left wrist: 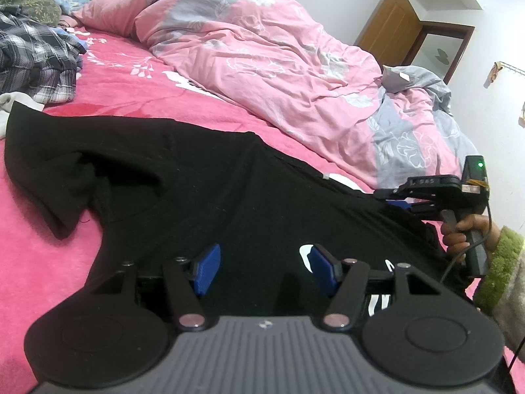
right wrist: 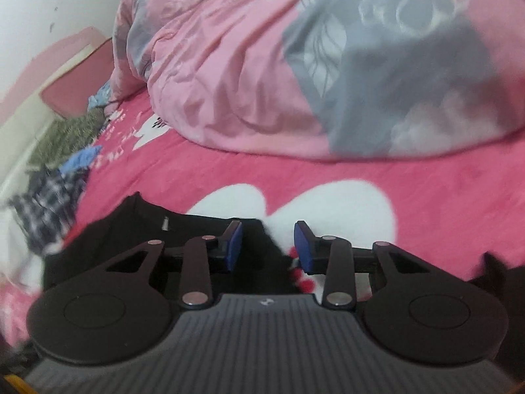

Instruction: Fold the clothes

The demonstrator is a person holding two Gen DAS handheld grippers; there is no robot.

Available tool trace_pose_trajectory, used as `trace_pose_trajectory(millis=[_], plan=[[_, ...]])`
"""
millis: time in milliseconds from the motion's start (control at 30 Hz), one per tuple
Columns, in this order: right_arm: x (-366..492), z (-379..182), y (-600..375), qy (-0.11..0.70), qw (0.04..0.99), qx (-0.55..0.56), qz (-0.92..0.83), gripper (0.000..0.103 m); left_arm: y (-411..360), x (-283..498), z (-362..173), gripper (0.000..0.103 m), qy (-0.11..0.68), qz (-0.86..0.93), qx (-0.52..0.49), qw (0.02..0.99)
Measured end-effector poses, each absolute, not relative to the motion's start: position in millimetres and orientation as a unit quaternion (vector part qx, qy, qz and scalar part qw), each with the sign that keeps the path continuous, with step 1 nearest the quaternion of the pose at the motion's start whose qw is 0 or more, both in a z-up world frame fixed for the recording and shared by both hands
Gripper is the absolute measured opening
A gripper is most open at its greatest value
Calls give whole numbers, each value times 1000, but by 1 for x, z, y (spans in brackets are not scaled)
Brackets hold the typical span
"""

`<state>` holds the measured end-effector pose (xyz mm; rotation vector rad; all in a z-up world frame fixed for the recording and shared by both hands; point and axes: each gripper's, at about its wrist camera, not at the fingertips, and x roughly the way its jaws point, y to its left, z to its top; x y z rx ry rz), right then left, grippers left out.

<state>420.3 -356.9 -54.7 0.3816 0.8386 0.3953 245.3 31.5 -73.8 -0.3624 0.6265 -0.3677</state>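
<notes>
A black t-shirt [left wrist: 203, 177] lies spread on the pink bed sheet [left wrist: 42, 262], one short sleeve pointing left. My left gripper [left wrist: 264, 269] hovers low over the shirt's near part, open, its blue pads wide apart with only flat cloth beneath. In the left wrist view my right gripper [left wrist: 392, 198] sits at the shirt's right edge, held by a hand [left wrist: 459, 233] in a green fuzzy sleeve. In the blurred right wrist view the right gripper [right wrist: 267, 246] is open, and a corner of the black shirt [right wrist: 197, 229] reaches between its blue pads without being pinched.
A bulky pink and grey floral duvet [left wrist: 262, 52] fills the far side of the bed. A crumpled plaid garment [left wrist: 36, 62] and other clothes lie at the far left. A wooden door [left wrist: 390, 23] and white wall stand behind.
</notes>
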Motion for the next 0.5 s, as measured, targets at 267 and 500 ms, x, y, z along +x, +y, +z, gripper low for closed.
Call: trace_pose_trajectory(millis=[267,500], plan=[[416,-59,-319,381,913,35,142,4,31,245,-74,62,305,-179,-176,919],[411,-61,-288,335,932,-106,92,4,31,245,-73,62,304,-179,-177,919]])
